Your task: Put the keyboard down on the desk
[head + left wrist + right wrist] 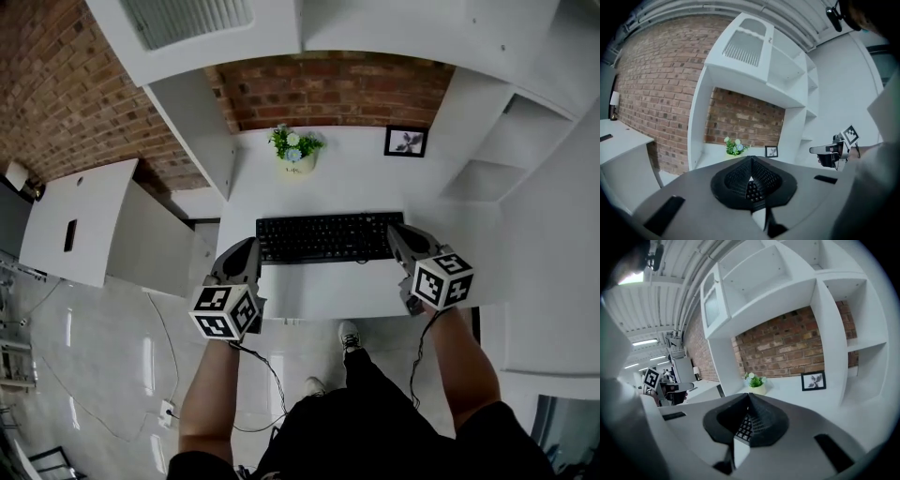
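Note:
A black keyboard lies lengthwise across the white desk, in the front half of the desktop. Whether it rests on the surface or hangs just above it, I cannot tell. My left gripper is at the keyboard's left end, and my right gripper is at its right end. In the left gripper view the jaws meet on a strip of black keys. The right gripper view shows the same, with keys caught between the dark pads. Both grippers are shut on the keyboard.
A potted plant and a small framed picture stand at the back of the desk against the brick wall. White shelf units flank the desk on the left and right. A low white cabinet stands to the left. Cables run over the floor.

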